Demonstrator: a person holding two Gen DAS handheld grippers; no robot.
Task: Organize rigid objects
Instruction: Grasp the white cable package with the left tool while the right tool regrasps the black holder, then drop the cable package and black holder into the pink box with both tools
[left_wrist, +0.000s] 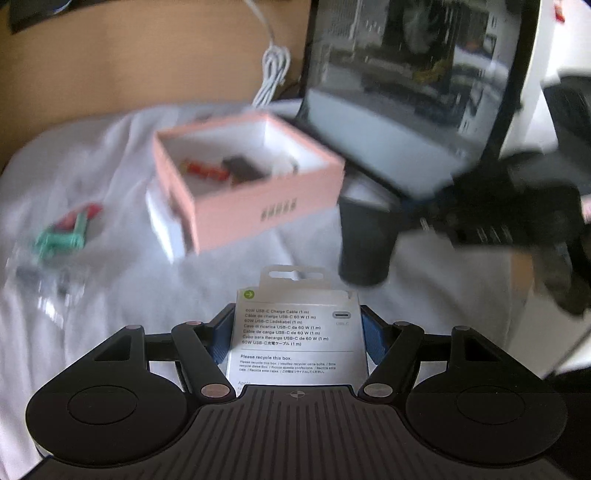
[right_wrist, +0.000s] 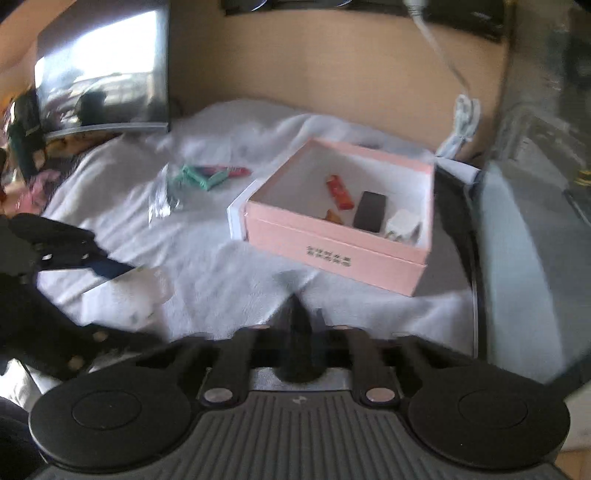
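Cable box sits clamped between left fingers; right fingers clenched, empty.

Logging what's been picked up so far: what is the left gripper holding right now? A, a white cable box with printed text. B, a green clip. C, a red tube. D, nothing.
A: in the left wrist view the left gripper has its jaws closed on the white cable box, while the pink box sits beyond on the cloth.

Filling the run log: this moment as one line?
left gripper: shut on cable box | right gripper: shut, empty | pink box: open
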